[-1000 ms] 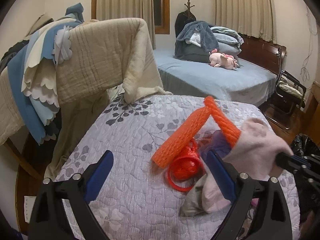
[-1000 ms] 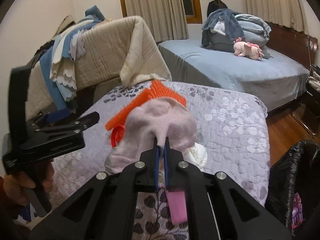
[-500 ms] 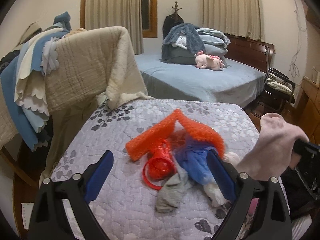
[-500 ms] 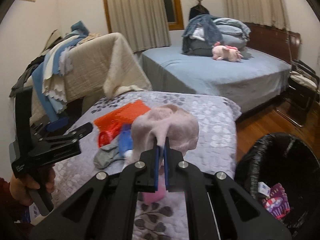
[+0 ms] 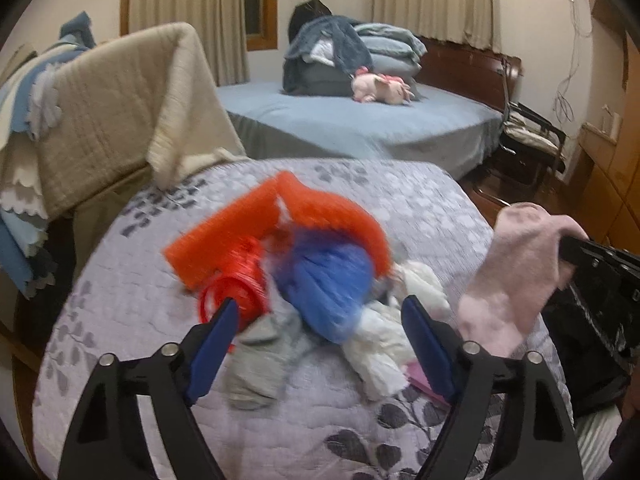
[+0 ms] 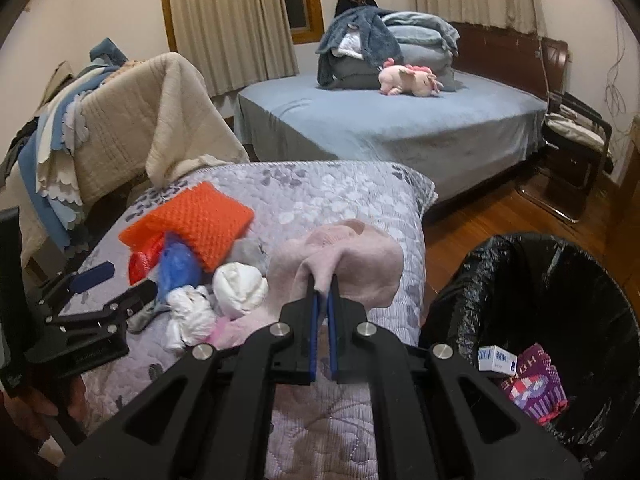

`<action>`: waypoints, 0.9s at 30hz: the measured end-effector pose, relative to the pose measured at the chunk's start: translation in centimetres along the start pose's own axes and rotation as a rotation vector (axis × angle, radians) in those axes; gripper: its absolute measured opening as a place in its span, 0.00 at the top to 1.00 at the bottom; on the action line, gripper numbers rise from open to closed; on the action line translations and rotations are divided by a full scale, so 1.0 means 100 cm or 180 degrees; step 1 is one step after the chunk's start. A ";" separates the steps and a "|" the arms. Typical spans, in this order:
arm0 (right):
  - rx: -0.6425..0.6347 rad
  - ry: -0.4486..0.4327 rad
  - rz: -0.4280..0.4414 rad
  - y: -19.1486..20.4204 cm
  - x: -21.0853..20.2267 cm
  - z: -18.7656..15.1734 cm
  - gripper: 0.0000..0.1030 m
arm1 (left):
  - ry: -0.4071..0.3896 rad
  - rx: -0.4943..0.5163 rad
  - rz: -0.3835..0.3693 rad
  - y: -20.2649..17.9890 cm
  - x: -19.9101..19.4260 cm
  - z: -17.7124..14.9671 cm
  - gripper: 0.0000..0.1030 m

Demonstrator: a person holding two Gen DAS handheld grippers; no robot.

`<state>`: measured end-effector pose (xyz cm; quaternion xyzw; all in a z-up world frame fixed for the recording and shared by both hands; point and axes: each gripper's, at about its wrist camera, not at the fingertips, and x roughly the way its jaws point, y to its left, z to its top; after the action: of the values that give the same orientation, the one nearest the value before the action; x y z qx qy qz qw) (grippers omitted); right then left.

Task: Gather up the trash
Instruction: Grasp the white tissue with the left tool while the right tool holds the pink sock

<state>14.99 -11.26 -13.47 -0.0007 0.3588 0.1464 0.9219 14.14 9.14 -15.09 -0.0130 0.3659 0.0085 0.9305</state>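
Observation:
My right gripper (image 6: 324, 294) is shut on a pink sock (image 6: 352, 260) and holds it above the quilt's right edge, beside the black-lined bin (image 6: 568, 276). The left wrist view shows the same pink sock (image 5: 516, 276) hanging at the right. My left gripper (image 5: 320, 320) hovers low over the pile with its jaws closing. A blue plastic bag (image 5: 328, 284), a grey sock (image 5: 260, 356) and crumpled white paper (image 5: 380, 344) lie between its fingers, and the pads press on none of them. Orange foam netting (image 5: 256, 224) and a red net (image 5: 236, 284) lie just beyond.
The pile sits on a lilac floral quilt (image 6: 320, 196). In the bin lie a small white box (image 6: 496, 358) and a purple glove (image 6: 534, 386). Draped blankets (image 5: 120, 108) stand to the left, a blue bed (image 6: 400, 128) behind, and a chair (image 6: 576, 152) at far right.
My right gripper has carried the pink sock off the pile and to the right, up to the bin. My left gripper has come in lower over the pile and its jaws have narrowed a little.

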 end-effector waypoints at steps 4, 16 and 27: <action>0.0009 0.0038 -0.0016 -0.003 0.004 -0.003 0.96 | 0.0087 0.0019 -0.0069 -0.012 0.011 -0.006 0.24; 0.0060 0.0058 0.0002 -0.004 0.005 -0.004 0.96 | 0.0339 0.0086 -0.0314 -0.029 0.027 -0.017 0.77; 0.0061 -0.0065 0.0015 -0.003 -0.009 0.003 0.96 | 0.0243 0.0095 -0.0408 -0.026 0.000 -0.007 0.96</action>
<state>14.68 -11.76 -12.70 0.0105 0.3508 0.1452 0.9251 13.76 6.55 -15.55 -0.0228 0.3996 -0.0569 0.9146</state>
